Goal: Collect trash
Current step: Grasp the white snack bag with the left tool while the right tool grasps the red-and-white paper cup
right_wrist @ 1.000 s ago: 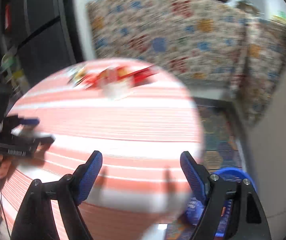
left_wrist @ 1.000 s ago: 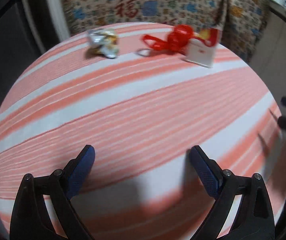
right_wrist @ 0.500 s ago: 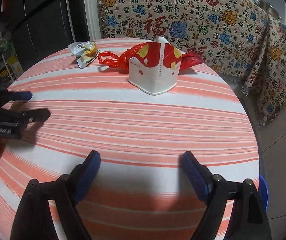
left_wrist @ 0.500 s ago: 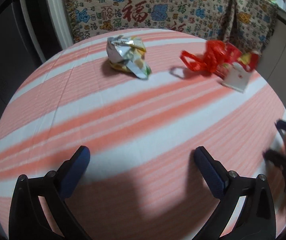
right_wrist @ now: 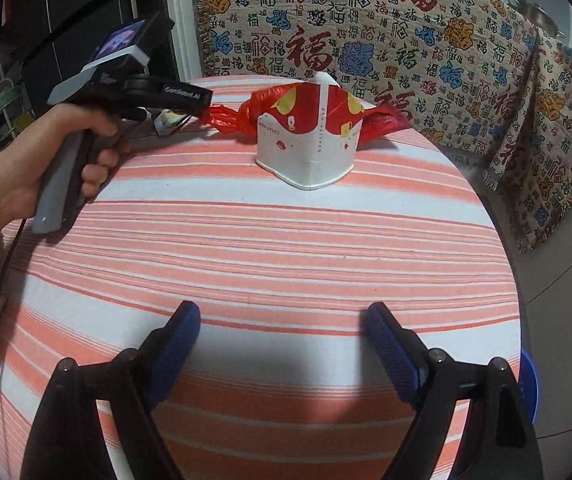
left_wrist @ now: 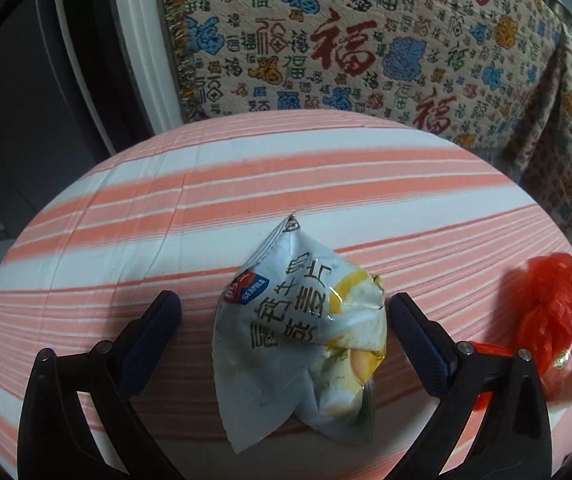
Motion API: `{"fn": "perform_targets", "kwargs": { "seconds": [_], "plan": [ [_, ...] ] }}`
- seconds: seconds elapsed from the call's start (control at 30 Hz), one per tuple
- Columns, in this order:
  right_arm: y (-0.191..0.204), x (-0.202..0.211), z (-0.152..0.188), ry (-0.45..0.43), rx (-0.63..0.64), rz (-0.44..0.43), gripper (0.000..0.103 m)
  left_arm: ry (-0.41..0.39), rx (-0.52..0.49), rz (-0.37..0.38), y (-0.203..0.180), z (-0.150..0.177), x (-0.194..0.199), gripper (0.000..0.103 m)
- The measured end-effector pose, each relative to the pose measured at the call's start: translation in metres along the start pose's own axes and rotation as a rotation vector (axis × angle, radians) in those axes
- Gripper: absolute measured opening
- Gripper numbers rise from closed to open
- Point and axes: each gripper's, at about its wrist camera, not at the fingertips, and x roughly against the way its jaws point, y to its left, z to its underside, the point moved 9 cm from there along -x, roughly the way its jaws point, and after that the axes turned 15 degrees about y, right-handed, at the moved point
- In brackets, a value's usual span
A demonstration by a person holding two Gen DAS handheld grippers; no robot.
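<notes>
Wrapper [left_wrist: 297, 332] lengthwise between closing left claw [left_wrist: 286, 312], corner pointing away; pads untouching

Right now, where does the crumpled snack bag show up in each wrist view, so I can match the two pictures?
Left wrist: snack bag lies low at centre, between the open fingers of the left gripper, untouched.
Right wrist: only a corner peeks out at upper left, behind the left gripper's head.
Shared landmark: the red plastic bag.
</notes>
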Motion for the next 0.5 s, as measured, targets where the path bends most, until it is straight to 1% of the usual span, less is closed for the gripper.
{"fn": "perform_targets", "kwargs": {
  "seconds": [0.03,0.07,0.1,0.2,0.3,0.4,0.43,0.47,0.5],
  "plan": [
    [0.0,0.0,0.0,0.0,0.0,-0.001,0.088,-0.019,-0.009,0.007,0.0,0.001,0.004,0.087],
    [0.0,0.0,0.0,0.0,0.0,-0.001,0.088,-0.039,-0.028,0.012,-0.002,0.003,0.01,0.064],
    [0.0,0.0,0.0,0.0,0.0,0.0,0.088,-0.046,-0.055,0.017,-0.004,0.007,0.014,0.054],
    [0.0,-0.001,0.0,0.0,-0.001,-0.001,0.088,-0.049,-0.102,0.041,-0.004,0.025,0.024,0.046],
    [0.0,-0.001,0.001,0.0,-0.001,-0.001,0.088,-0.039,-0.119,0.071,0.01,0.061,0.038,0.045],
    [0.001,-0.001,0.001,0.0,-0.003,-0.008,0.089,-0.009,-0.133,0.096,0.03,0.116,0.061,0.045],
    [0.001,-0.001,0.001,0.0,-0.004,-0.014,0.091,-0.004,-0.138,0.101,0.035,0.129,0.066,0.045],
    [0.001,-0.002,0.001,0.001,-0.002,-0.022,0.093,0.002,-0.143,0.1,0.042,0.15,0.074,0.046],
    [0.002,-0.003,0.0,0.004,0.006,-0.036,0.097,0.002,-0.147,0.098,0.047,0.165,0.079,0.047]
  ]
}}
